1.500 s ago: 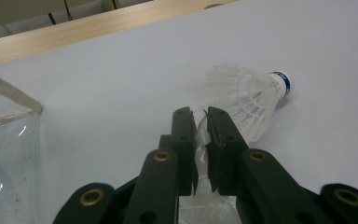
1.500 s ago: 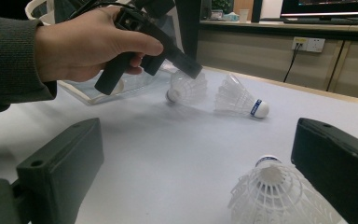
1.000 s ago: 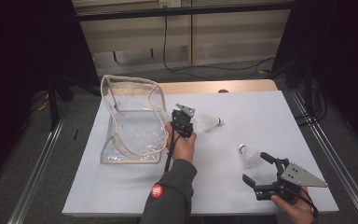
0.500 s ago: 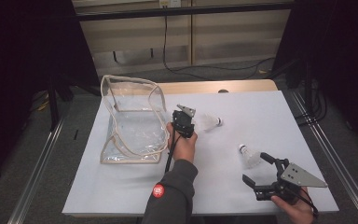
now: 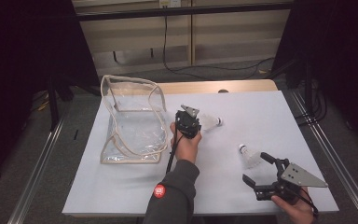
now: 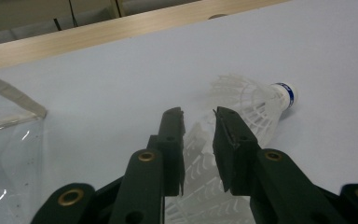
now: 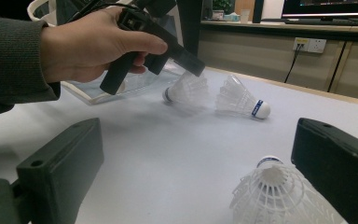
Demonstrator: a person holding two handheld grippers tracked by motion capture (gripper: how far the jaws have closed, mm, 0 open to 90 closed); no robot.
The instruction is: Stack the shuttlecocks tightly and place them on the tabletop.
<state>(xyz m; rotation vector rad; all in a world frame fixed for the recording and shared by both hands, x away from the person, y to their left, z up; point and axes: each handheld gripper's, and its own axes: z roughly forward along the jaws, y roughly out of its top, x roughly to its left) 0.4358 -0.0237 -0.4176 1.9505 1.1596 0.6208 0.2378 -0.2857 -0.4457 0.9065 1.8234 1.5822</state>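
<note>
My left gripper [image 5: 191, 116] is over the table's middle, just right of a clear plastic pouch [image 5: 130, 126]. Its jaws have just been opening and stand a little apart, with the skirt of a white shuttlecock [image 6: 198, 154] between them. In the right gripper view that shuttlecock [image 7: 186, 91] lies on the table under the left gripper's tip. A second shuttlecock [image 5: 212, 122] lies just beyond it, cork to the right. My right gripper [image 5: 255, 167] rests open near the front right, and a third shuttlecock [image 7: 272, 196] stands cork up between its wide jaws.
The white table sheet [image 5: 242, 112] has free room at the right and front left. A wooden strip [image 5: 205, 87] runs along its far edge. The pouch [image 6: 4, 140] stands open-topped at the left. Dark floor and metal rails flank the table.
</note>
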